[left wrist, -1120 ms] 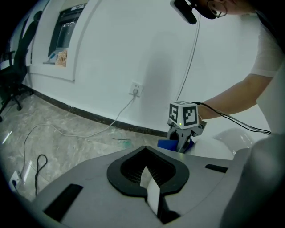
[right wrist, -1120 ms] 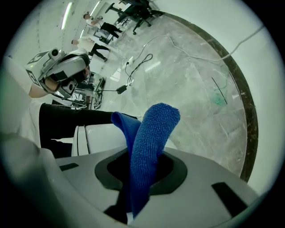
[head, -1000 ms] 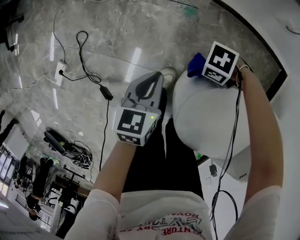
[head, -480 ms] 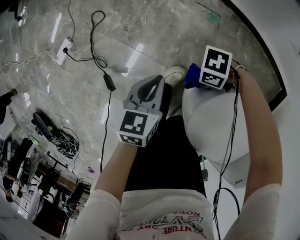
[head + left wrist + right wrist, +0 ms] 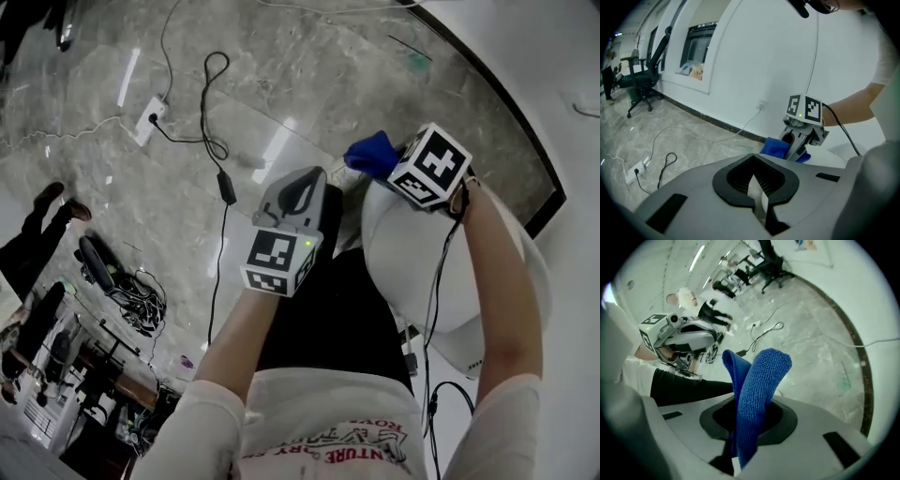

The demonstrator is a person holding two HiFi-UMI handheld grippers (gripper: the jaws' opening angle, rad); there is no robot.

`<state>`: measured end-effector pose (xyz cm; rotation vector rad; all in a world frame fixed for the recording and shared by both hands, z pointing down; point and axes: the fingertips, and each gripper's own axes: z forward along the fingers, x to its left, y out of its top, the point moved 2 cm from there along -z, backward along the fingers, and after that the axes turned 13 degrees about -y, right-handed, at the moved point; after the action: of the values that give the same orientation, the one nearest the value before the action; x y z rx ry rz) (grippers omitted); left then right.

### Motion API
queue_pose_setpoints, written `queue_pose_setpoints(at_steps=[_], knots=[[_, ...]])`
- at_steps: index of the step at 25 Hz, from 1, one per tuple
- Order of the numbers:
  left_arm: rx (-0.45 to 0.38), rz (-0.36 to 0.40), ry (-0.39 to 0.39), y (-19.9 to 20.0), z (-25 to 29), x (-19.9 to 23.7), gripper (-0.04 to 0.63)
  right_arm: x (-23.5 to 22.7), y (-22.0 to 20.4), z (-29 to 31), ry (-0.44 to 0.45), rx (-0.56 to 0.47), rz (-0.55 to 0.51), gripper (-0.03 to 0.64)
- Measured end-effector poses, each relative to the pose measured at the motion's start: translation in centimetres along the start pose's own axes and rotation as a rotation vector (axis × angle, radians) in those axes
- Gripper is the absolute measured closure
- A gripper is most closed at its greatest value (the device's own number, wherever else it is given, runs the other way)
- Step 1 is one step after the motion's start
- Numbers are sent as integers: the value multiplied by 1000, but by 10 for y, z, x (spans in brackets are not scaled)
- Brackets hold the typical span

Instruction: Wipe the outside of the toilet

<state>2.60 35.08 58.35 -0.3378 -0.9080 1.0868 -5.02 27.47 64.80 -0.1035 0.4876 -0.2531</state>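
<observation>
1. Grey marble floor [image 5: 281,75] is seen all round, crossed by a cable [image 5: 211,103] running from a power strip [image 5: 150,120]. A white toilet [image 5: 412,253] stands at the person's right, near the wall.
2. A blue cloth [image 5: 759,380] is clamped in the right gripper [image 5: 743,441]. The jaws are closed on its lower part, and the folded free end sticks out past them at the toilet's front edge.
3. The left gripper [image 5: 757,187] is held beside the toilet, above the person's leg. Its jaws are drawn together and nothing is held.
4. The cloth is judged soft, light and floppy. It is best gripped low on the fold, as it is now, so that a broad pad is left for pressing. The toilet is judged hard, smooth and fixed.
5. Whether the cloth touches the toilet cannot be told. The toilet's base and near side are hidden by the leg and right arm.
</observation>
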Motion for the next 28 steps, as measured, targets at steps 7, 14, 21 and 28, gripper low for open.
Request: queue_pose_setpoints(at_steps=[7,14,21,28], knots=[[-50,139,-93,128,25,-78,589,-19,-37,-139,-234,-222,257,534],[-65,249,-195,211,53,-198,589,-2,-108,-246,-325,-345,456,534],[81,351,-472,244,87,-334,589,21,-187,-349,-469,-481,777,534],[233,645,-809,269,101,-449,589,69,-281,-405,-687,-623,1221,534]])
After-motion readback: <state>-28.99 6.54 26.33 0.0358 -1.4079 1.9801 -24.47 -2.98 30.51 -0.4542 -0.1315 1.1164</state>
